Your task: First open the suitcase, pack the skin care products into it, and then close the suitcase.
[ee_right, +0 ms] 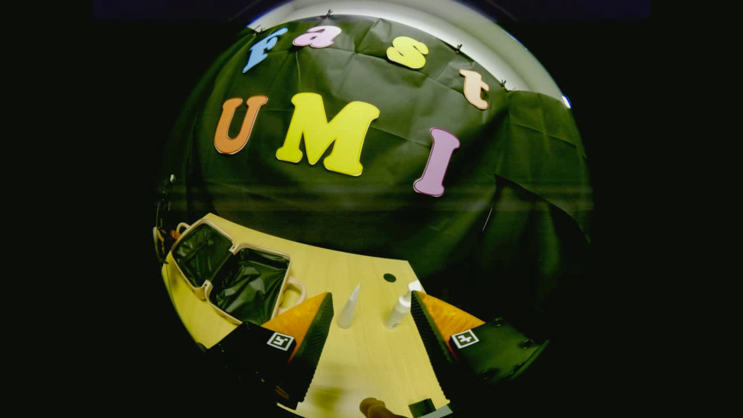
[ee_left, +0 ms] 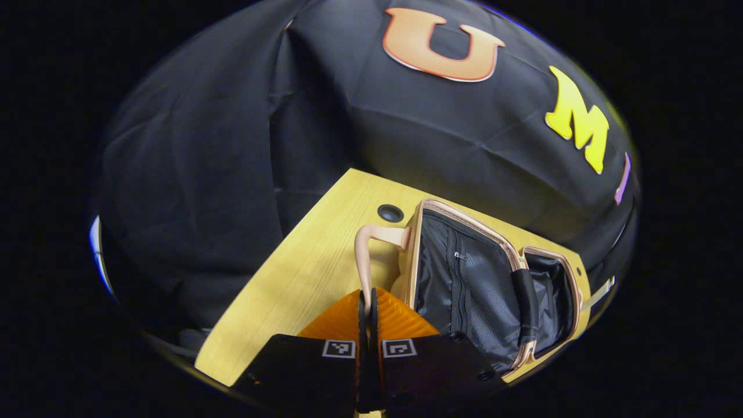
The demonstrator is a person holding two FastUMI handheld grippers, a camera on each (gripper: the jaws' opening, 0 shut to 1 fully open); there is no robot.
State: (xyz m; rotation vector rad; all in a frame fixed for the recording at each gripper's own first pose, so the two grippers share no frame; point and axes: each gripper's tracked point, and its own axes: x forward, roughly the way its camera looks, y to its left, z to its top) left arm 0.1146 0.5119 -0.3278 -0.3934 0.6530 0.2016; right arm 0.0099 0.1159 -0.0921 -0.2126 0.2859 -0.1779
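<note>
Since the suitcase (ee_right: 232, 273) is laid open on the counter (ee_right: 365, 360), the first step is judged done. To its right, a tube (ee_right: 349, 307) and a bottle (ee_right: 399, 310) are left unpacked. The left gripper (ee_left: 369, 305) is pinched on the suitcase handle (ee_left: 371, 255); the right gripper (ee_right: 371, 313) is held spread. No product label can be read.

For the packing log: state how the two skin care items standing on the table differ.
The tube is cone-shaped, narrowing to a pointed top; the bottle is a slim cylinder with a distinct cap. The tube stands nearer the open suitcase, the bottle nearer the right gripper's right finger. Both are whitish, upright and unpacked.
</note>
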